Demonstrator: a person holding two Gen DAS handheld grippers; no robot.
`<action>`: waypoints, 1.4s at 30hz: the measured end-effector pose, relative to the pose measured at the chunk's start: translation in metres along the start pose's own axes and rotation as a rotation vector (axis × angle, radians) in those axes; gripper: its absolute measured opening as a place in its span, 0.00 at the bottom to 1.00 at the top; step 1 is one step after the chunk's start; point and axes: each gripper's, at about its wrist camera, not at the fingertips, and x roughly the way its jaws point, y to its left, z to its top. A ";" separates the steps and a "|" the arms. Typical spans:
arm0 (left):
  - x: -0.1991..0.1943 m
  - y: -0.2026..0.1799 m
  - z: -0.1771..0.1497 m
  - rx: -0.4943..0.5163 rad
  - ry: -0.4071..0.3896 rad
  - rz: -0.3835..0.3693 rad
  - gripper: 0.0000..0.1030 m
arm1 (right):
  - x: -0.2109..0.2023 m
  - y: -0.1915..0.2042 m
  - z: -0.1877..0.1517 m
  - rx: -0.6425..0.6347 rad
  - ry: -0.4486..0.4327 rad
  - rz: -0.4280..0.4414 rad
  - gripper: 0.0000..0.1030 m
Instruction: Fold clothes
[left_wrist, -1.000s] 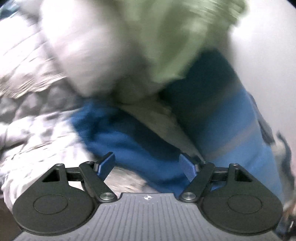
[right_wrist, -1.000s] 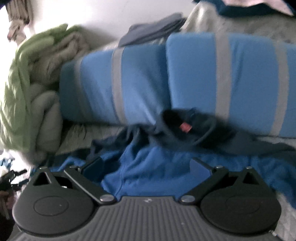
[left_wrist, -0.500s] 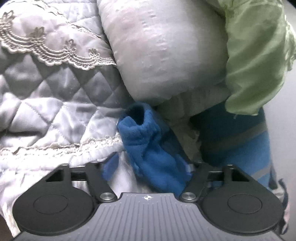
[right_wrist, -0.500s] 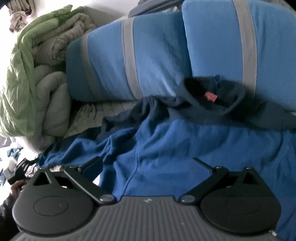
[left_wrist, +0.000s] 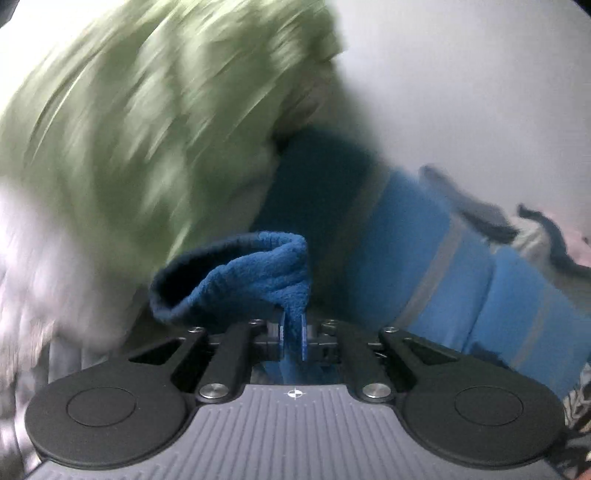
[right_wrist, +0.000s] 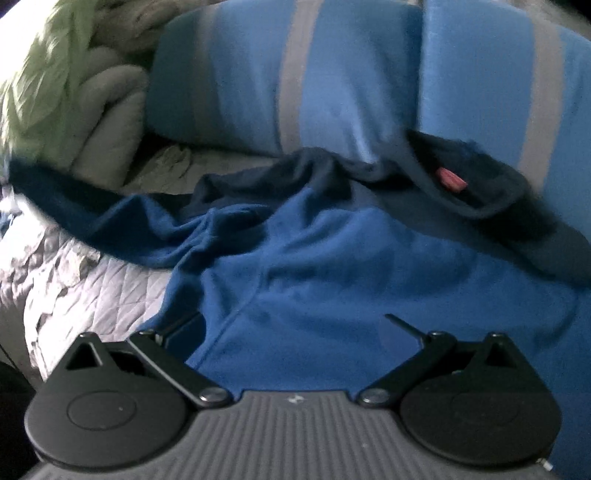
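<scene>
Two grippers: left gripper (left_wrist: 293, 338) clamped on cuff of blue fleece sweatshirt (right_wrist: 332, 266); right gripper (right_wrist: 295, 325) spread apart over its body.
Garment: spread on grey quilted bedspread (right_wrist: 74, 280), near blue striped pillows (right_wrist: 295, 74).
Risk: thin pinch; cuff may slip free.

No readable writing anywhere in either view. The one candidate is a small red tag (right_wrist: 450, 180) sewn inside the dark collar of the blue fleece sweater (right_wrist: 351, 266), and it is too blurred to make out any letters. No numbers, brands or signs show elsewhere.
</scene>
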 end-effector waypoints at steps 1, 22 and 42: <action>-0.001 -0.010 0.014 0.025 -0.029 0.002 0.07 | 0.007 0.006 0.002 -0.021 -0.013 0.002 0.99; 0.127 -0.065 0.132 0.013 -0.212 0.136 0.06 | 0.182 0.068 0.026 -0.321 -0.073 0.010 0.55; 0.011 -0.357 0.036 0.441 -0.102 -0.614 0.06 | 0.183 0.065 0.034 -0.213 -0.035 -0.036 0.85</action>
